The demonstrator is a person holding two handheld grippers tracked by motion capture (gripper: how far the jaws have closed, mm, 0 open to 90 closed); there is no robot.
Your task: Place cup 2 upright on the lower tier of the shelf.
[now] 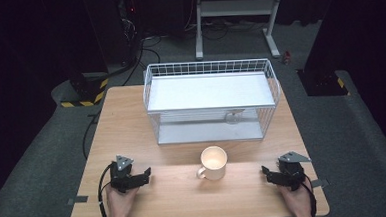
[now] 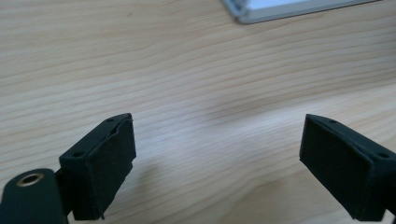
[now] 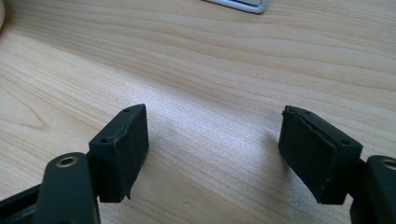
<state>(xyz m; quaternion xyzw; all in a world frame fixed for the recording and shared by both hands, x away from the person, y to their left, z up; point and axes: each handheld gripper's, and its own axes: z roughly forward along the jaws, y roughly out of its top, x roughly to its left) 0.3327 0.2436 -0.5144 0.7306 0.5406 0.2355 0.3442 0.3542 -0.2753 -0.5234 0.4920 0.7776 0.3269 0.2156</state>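
Note:
A cream mug [image 1: 213, 162] stands upright on the wooden table [image 1: 175, 194], handle toward the near left, just in front of a white wire basket [image 1: 211, 100]. My left gripper [image 1: 145, 174] rests at the near left of the table, held by a hand, well left of the mug. In the left gripper view its jaws stand wide apart over bare wood, the left gripper [image 2: 217, 149] open. My right gripper [image 1: 265, 174] sits at the near right, right of the mug. Bare wood lies between its spread pads too, the right gripper [image 3: 214, 140] open.
The basket holds a white shelf panel and has a small ring latch [image 1: 231, 117] on its front. Its base corner [image 2: 247, 16] shows at the top of the left gripper view. Cables and a white stand [image 1: 236, 16] are on the floor beyond the table.

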